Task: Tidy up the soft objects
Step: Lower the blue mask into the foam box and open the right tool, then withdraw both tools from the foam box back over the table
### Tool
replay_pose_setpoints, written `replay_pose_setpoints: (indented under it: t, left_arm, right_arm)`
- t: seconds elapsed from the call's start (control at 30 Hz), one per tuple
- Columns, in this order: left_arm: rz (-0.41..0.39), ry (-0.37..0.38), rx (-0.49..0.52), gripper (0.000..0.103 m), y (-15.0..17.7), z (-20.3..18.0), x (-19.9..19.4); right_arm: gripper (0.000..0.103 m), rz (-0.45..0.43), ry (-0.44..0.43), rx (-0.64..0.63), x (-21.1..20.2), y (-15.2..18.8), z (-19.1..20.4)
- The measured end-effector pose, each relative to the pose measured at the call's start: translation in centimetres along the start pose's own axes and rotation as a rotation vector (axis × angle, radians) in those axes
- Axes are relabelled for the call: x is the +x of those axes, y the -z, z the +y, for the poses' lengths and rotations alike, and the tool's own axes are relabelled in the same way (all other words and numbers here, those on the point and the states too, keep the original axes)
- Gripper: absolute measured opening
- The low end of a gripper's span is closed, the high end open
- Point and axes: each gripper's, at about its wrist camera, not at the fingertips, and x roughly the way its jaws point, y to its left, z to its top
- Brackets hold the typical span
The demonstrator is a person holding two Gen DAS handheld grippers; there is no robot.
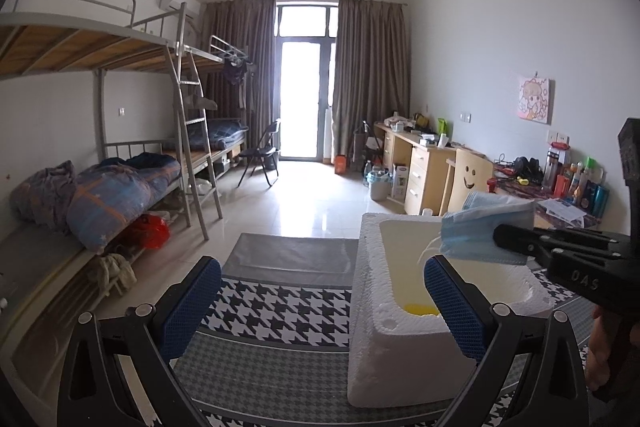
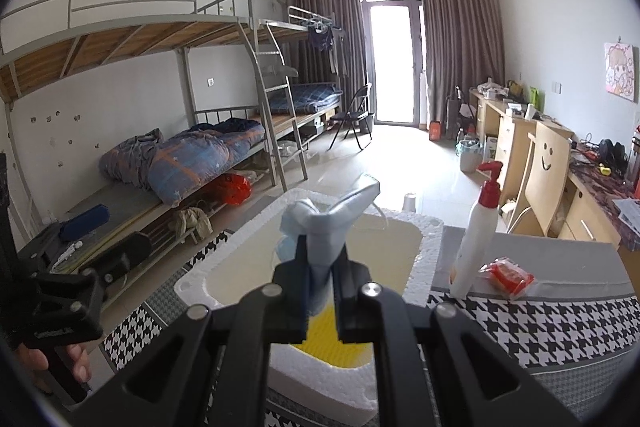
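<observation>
A crumpled light blue face mask (image 2: 320, 239) is pinched between the fingers of my right gripper (image 2: 322, 267), which is shut on it. The mask (image 1: 488, 231) hangs just above the open white foam box (image 1: 368, 307), near its right side, with its ear loops dangling. Something yellow (image 2: 332, 335) lies on the box's floor. My left gripper (image 1: 320, 307) is open and holds nothing; its blue pads (image 1: 192, 303) straddle the box's left wall and the table left of it. The right gripper (image 1: 504, 241) reaches in from the right in the left wrist view.
The box stands on a table with a houndstooth cloth (image 1: 280, 307). Right of the box stand a white pump bottle with a red top (image 2: 476, 239) and a red packet (image 2: 508, 277). Bunk beds (image 2: 180, 163) line the left wall and desks (image 2: 516, 147) the right.
</observation>
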Motion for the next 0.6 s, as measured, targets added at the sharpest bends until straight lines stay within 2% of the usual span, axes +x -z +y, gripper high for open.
replay_pose_setpoints:
  t: [0.03,0.1,0.17,0.23,0.5,0.6]
  left_arm:
    - [0.000,0.000,-0.001,0.102,0.1,0.1,0.0]
    - [0.000,0.000,0.000,0.102,0.1,0.1,-0.1]
    - [0.000,0.002,-0.001,0.102,0.1,0.2,-0.3]
    - [0.000,0.004,-0.002,0.102,0.2,0.3,-0.3]
    - [0.001,0.010,0.002,0.102,0.2,-0.1,-0.6]
    - [-0.002,0.013,0.009,0.102,0.1,-0.4,-0.9]
  right_arm:
    - [0.014,0.006,-0.002,-0.001,0.1,0.1,0.0]
    - [0.025,0.021,-0.007,-0.004,0.6,0.1,0.3]
    - [0.040,0.027,-0.011,-0.006,0.8,0.3,0.3]
    - [0.048,0.028,-0.007,-0.011,0.8,0.4,0.5]
    - [0.052,0.024,-0.012,-0.001,0.3,0.3,0.5]
    - [0.061,0.008,-0.008,-0.005,-0.4,0.3,0.6]
